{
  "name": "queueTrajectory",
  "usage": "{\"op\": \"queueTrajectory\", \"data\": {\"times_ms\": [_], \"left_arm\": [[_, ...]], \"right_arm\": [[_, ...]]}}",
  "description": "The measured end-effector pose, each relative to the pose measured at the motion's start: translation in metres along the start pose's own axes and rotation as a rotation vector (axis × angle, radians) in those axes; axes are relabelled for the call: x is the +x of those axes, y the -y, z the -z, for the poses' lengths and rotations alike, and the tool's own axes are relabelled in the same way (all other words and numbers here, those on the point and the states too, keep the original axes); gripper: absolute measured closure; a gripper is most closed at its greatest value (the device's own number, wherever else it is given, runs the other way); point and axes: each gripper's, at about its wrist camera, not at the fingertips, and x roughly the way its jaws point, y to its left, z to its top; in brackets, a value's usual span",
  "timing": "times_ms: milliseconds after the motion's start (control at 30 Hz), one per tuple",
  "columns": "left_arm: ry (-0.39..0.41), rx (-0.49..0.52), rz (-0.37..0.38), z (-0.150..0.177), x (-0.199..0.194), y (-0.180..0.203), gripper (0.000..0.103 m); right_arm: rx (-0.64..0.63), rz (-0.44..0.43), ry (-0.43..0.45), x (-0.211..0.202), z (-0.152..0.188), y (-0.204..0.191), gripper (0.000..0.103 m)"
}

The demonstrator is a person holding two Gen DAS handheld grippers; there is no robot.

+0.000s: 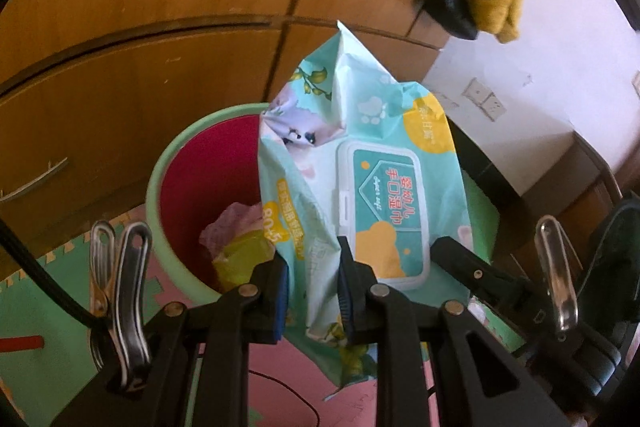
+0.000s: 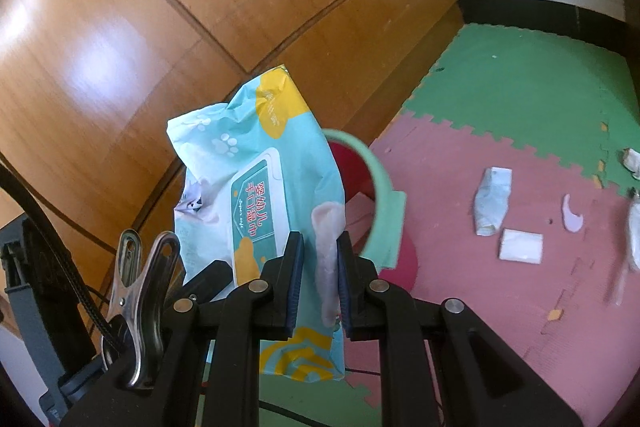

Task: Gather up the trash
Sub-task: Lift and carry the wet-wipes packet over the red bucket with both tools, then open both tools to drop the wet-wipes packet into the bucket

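Each fisheye camera sat just behind its own gripper and looked forward and down along the fingers, close to the floor. The left view faced the wooden cabinet, the right view turned further right over the foam mat. Both shared the wipes packet and the bin at near range.
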Motion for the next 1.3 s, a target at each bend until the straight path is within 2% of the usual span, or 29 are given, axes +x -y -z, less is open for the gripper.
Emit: {"op": "queueTrajectory", "data": {"times_ms": [300,833,1167,1233,1300], "left_arm": [[-0.041,-0.039,-0.042,-0.007,0.037,-0.021,0.082],[-0.067,-0.082,-0.033,-0.015,0.062,-0.036,0.082],[-0.09,-0.11,-0.065,-0.012,0.08,-0.049,0.08],[-0.085,-0.12,-0.064,-0.013,0.078,-0.051,0.08],[-0.083,-0.122,-0.063,-0.014,0.075,-0.051,0.079]], "right_arm": [[-0.004,0.004,-0.069,0.046,0.0,0.002,0.085],[-0.067,0.046,-0.047,0.069,-0.014,-0.007,0.085],[-0.141,0.081,-0.064,0.092,-0.012,-0.018,0.085],[-0.141,0.082,-0.064,0.092,-0.012,-0.017,0.08],[-0.134,0.082,-0.05,0.088,-0.013,-0.014,0.069]]}}
